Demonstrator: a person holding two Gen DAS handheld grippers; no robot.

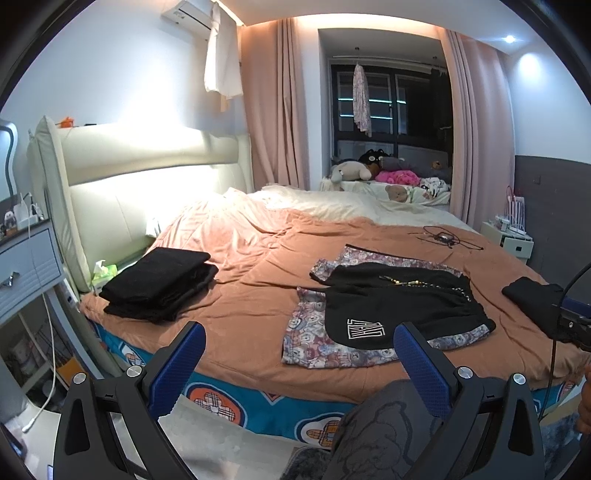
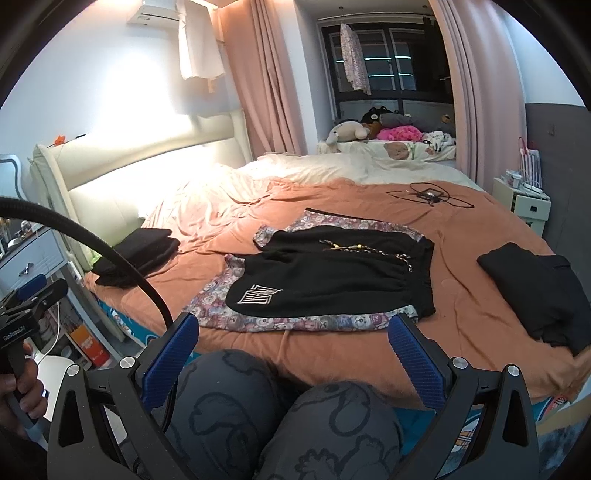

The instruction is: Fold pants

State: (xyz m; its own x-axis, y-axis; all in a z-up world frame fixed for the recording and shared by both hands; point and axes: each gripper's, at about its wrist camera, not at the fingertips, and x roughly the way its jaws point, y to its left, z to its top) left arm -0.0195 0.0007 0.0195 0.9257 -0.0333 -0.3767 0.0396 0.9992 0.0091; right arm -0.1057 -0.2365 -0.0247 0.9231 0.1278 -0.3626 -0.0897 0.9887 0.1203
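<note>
Rust-coloured bedding (image 2: 369, 206) fills both views. From the left, a folded black stack (image 1: 159, 286) is seen, then black shorts (image 2: 332, 280) spread over patterned pants (image 2: 295, 321), long axis crosswise. Both are lying ahead of the left gripper (image 1: 299, 354) and right gripper (image 2: 293, 345), each wide open and empty; the right seems nearer.

I see a wide bed under a rust-orange blanket (image 1: 280, 258), its cream padded headboard (image 1: 147, 177) brightly lit. Beyond the bed, pink floor-length curtains (image 1: 277, 110) frame a dark night window (image 1: 388, 103); a white wall air-conditioner (image 1: 186, 14) hangs above the headboard.
</note>
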